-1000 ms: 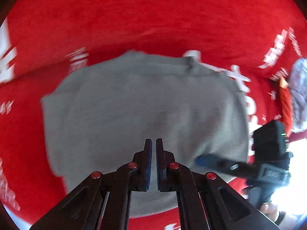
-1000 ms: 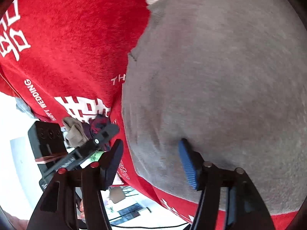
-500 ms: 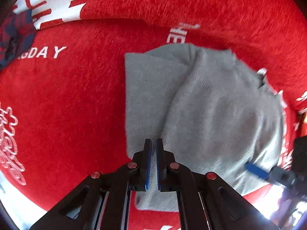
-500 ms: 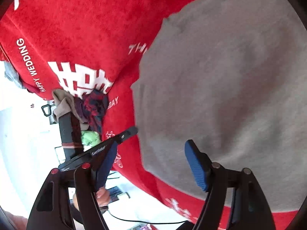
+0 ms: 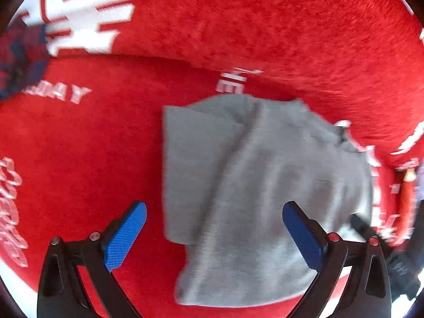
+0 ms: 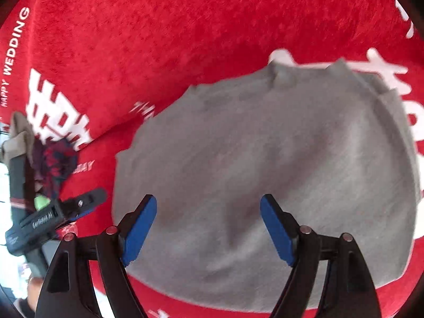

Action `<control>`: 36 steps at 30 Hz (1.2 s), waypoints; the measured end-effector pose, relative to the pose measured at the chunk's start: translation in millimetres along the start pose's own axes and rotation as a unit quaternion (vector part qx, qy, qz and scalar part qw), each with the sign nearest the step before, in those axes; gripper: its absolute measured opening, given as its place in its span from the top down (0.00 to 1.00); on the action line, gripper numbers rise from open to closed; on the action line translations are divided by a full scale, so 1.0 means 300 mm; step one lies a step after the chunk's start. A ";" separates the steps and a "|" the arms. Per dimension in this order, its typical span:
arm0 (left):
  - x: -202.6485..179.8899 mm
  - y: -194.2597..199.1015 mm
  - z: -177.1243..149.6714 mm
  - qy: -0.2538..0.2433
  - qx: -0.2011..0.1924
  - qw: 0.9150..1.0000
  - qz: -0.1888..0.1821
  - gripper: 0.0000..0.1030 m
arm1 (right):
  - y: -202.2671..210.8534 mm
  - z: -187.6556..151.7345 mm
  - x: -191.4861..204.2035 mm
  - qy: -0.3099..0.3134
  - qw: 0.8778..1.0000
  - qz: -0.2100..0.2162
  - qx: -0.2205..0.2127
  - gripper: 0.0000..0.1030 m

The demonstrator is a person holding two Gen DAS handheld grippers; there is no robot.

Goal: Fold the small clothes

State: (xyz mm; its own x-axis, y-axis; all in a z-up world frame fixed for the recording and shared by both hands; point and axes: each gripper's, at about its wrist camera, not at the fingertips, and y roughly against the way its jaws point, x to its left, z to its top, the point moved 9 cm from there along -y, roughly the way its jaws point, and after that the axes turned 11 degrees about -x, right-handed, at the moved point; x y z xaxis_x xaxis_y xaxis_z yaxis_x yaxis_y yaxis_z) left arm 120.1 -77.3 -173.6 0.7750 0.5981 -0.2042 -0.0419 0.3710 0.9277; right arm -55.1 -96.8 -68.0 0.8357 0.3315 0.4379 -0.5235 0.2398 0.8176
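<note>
left wrist view: my left tongs [image 5: 214, 222] are spread wide now, where half a second ago the blue pads were pressed together with only a slit between them. so i have just let go. the grey garment [image 5: 254, 201] lies flat on the red cloth [image 5: 79, 159] covering the bench, with one layer turned over onto the rest; a soft ridge runs down its middle where the flap ends. nothing sits between the pads; the left pad hangs over bare red cloth and the right pad over the grey fabric. a dark patterned piece of clothing [image 5: 18, 58] lies well apart at the far left edge.

right wrist view: my right tongs [image 6: 208, 228] are also released, as they were in the earlier frames, and hover over the near part of the grey garment [image 6: 265, 164] without gripping it. my left tongs [image 6: 79, 206] show at the left, just beside the garment's edge. a small heap of other clothes [image 6: 47, 159] waits further left on the red cloth [image 6: 159, 39].

my reading: one fold has been laid and dropped. the garment looks lumpy still, so i judge another fold or a smoothing pass comes next.
</note>
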 end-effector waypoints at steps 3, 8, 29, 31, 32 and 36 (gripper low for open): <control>0.020 -0.061 -0.030 -0.027 -0.001 0.998 0.063 0.00 | 0.007 0.026 -0.019 -0.027 0.999 -0.019 -0.022 0.19; -0.012 -0.189 -0.126 -0.063 0.019 0.991 0.113 0.00 | 0.012 0.022 -0.001 -0.072 0.997 -0.015 -0.037 0.19; 0.088 -0.862 -0.321 0.104 0.021 0.994 -0.024 0.00 | 0.028 -0.094 -0.058 -0.053 0.998 -0.010 0.015 0.19; 0.110 -0.861 -0.333 0.079 -0.002 0.996 -0.033 0.00 | 0.031 -0.095 -0.054 -0.050 0.999 -0.007 0.017 0.19; 0.121 -0.867 -0.348 0.073 0.000 0.996 -0.042 0.00 | 0.032 -0.094 -0.052 -0.048 0.999 -0.006 0.019 0.19; 0.212 -0.958 -0.472 0.107 0.049 0.987 -0.114 0.00 | 0.033 -0.082 -0.038 -0.032 0.999 0.003 0.020 0.19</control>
State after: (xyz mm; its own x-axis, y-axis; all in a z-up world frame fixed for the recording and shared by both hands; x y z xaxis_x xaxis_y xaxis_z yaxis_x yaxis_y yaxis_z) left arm 92.1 -45.3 -497.5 0.6066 0.6463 -0.4630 0.1873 0.4498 0.8733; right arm -73.7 -75.8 -74.1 0.8426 0.2728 0.4643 -0.5219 0.2018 0.8288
